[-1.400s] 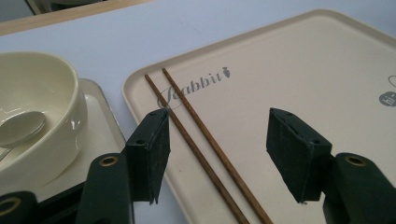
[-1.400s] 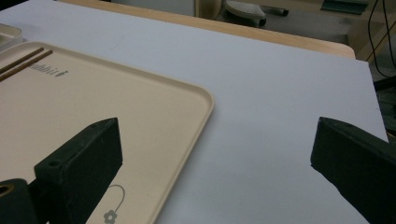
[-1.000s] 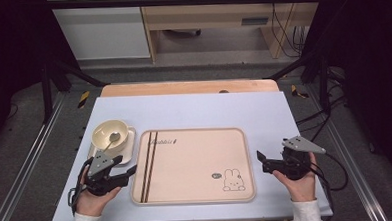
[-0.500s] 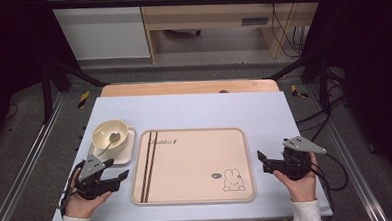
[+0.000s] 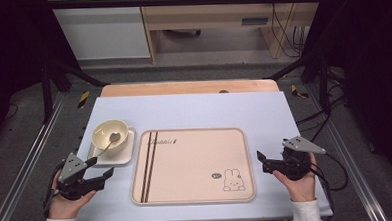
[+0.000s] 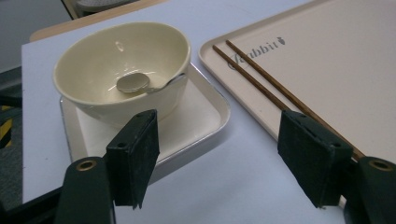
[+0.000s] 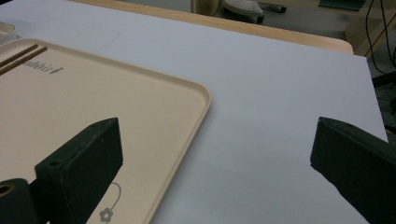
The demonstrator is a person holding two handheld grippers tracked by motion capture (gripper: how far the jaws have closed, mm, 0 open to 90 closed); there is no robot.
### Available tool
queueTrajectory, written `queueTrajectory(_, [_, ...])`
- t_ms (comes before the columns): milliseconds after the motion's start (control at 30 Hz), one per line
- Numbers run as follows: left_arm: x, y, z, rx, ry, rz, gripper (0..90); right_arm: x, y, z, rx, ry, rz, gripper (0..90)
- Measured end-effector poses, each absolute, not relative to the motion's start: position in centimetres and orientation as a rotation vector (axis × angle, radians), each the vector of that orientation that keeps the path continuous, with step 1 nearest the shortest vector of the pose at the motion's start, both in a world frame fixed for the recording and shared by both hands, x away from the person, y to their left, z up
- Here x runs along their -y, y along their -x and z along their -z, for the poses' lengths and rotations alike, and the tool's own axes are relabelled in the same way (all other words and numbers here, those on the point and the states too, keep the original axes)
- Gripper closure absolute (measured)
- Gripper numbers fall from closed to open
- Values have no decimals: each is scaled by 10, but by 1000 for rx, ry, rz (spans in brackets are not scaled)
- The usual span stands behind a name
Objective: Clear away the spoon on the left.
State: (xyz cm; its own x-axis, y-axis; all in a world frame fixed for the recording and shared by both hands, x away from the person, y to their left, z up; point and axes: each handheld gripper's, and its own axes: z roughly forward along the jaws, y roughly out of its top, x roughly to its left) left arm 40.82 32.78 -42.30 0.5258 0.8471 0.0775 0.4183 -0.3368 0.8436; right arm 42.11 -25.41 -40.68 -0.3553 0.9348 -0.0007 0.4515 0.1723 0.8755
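A cream bowl (image 5: pixel 103 133) with a metal spoon (image 5: pixel 113 139) in it stands on a small square plate (image 5: pixel 126 154) at the left of the table. In the left gripper view, the bowl (image 6: pixel 93 74), spoon (image 6: pixel 133 83) and plate (image 6: pixel 201 112) lie just ahead of the jaws. My left gripper (image 5: pixel 102 166) (image 6: pixel 219 126) is open at the plate's near corner. Its jaws have just been opening, with nothing between them. A beige tray (image 5: pixel 196 160) carries two brown chopsticks (image 5: pixel 149 165) along its left side. My right gripper (image 5: pixel 263 161) (image 7: pixel 217 128) rests open beside the tray's right edge (image 7: pixel 93 93), holding nothing.
The pale table top (image 5: pixel 194 110) has a wooden strip along its far edge (image 5: pixel 188 87). Black frame rails (image 5: pixel 31 157) run down both sides. A rabbit drawing (image 5: pixel 232 180) marks the tray's near right corner. Cables (image 5: pixel 331 159) trail from the right gripper.
My left gripper has drawn back from the small plate toward the near left of the table, and its jaws stand wider. The right gripper, bowl and tray have stayed put.
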Motion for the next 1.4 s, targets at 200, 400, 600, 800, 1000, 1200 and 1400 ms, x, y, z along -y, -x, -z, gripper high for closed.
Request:
queueTrajectory(200, [-332, -413, 423, -1049, -1938, -700, 294, 253, -421, 407, -1896, -1292, -1118, 27])
queueTrajectory(400, [-334, -425, 427, -1057, -1943, -710, 326, 252, -422, 407, -1901, -1286, -1109, 27])
queueTrajectory(600, [-333, -437, 429, -1047, -1954, -725, 392, 251, -422, 408, -1909, -1282, -1103, 28])
queueTrajectory(800, [-331, -446, 431, -1050, -1965, -754, 475, 249, -423, 410, -1915, -1286, -1098, 28])
queueTrajectory(1000, [-328, -447, 431, -1038, -1947, -787, 578, 248, -424, 411, -1922, -1280, -1092, 29])
queueTrajectory(1200, [-328, -446, 429, -1037, -1940, -800, 687, 247, -424, 411, -1923, -1284, -1092, 29])
queueTrajectory(1400, [-326, -444, 428, -1034, -1953, -823, 774, 247, -424, 411, -1924, -1282, -1089, 30])
